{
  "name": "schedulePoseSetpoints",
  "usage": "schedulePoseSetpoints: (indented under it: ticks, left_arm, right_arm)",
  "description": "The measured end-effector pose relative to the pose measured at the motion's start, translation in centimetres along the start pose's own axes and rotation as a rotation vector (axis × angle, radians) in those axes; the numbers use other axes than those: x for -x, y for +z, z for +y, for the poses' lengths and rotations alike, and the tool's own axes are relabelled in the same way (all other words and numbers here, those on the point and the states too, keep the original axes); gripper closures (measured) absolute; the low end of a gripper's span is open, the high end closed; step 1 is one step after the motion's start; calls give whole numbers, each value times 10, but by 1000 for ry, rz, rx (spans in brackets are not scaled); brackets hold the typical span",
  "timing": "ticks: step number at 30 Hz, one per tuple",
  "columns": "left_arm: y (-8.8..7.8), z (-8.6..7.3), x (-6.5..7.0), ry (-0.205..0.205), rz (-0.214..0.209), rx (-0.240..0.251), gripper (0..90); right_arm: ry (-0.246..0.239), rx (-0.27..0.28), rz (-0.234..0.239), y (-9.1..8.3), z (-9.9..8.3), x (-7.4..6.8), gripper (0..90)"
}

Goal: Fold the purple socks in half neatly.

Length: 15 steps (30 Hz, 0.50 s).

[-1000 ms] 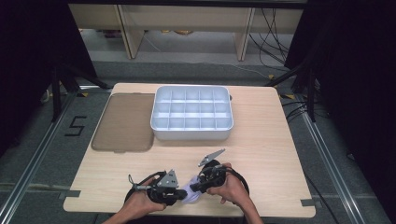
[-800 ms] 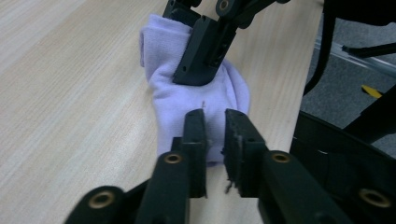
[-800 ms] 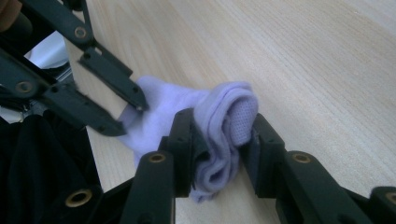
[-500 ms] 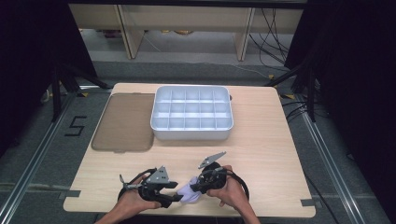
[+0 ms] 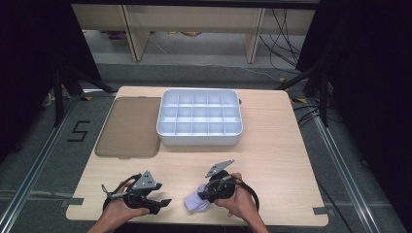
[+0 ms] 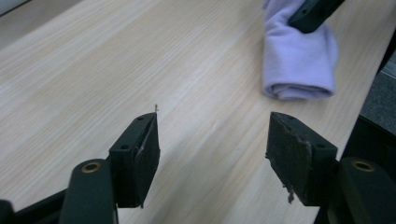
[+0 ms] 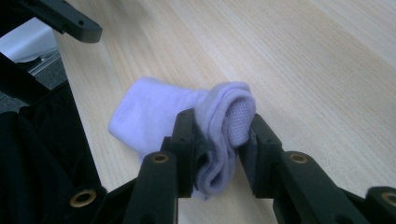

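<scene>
Between my right gripper's (image 7: 217, 154) jaws, clamped tight, sits the rolled lilac sock (image 7: 187, 121), pinned so the roll can't spring loose. My left gripper (image 5: 158, 204), jaws just opened and empty, sits at its 9 o'clock, clear. Pale wood surface (image 5: 272, 155); compartment tray (image 5: 199, 119) and brown lid (image 5: 128, 126) at 12. Dark room, cables.

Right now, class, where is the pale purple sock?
In the high view the sock lies at the table's near edge, clamped in the right gripper, with the left gripper open just to its left.
</scene>
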<state>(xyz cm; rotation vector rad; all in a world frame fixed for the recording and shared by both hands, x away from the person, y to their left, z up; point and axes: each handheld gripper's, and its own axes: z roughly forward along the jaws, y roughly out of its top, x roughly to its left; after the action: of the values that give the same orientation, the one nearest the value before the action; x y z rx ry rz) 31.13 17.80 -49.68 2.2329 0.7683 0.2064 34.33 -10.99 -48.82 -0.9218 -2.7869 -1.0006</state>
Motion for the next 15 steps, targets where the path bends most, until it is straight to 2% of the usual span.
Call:
schedulePoseSetpoints:
  ticks: [2,3,4,6,7,9,10,11,12,13,14,15]
  left_arm:
    - [-2,-3,-2,-31,15,5,327]
    - [-2,-4,-4,-34,20,10,326]
    - [-4,-7,-7,-35,52,1,325]
    - [-5,-8,-8,-32,60,-4,324]
    - [-6,-9,-11,-14,68,-10,323]
    - [-7,-11,-12,-43,62,-3,319]
    - [-8,-11,-14,-30,76,-5,315]
    - [-7,-12,-12,-65,70,9,300]
    - [-8,-12,-15,-47,84,-4,291]
    - [-9,-13,-15,-55,82,-9,287]
    - [-9,-13,-16,-38,93,-14,280]
    - [-8,-13,-16,-49,95,-12,273]
  right_arm:
    - [-5,3,-8,-1,0,-2,693]
    - [-10,4,-9,-2,1,-3,693]
    - [-30,5,-10,-4,1,-5,693]
    - [-18,1,-23,-5,2,-6,693]
    - [-19,0,-28,-6,2,-7,693]
    - [-20,3,-31,-6,3,-9,693]
    - [-28,0,-44,-7,3,-9,693]
    - [-23,-5,-42,-7,4,-10,693]
    - [-40,3,-37,-7,4,-9,693]
    - [-40,6,-50,-8,5,-10,693]
    - [-13,-7,-55,-9,5,-13,693]
    - [-22,-8,-63,-10,6,-13,693]
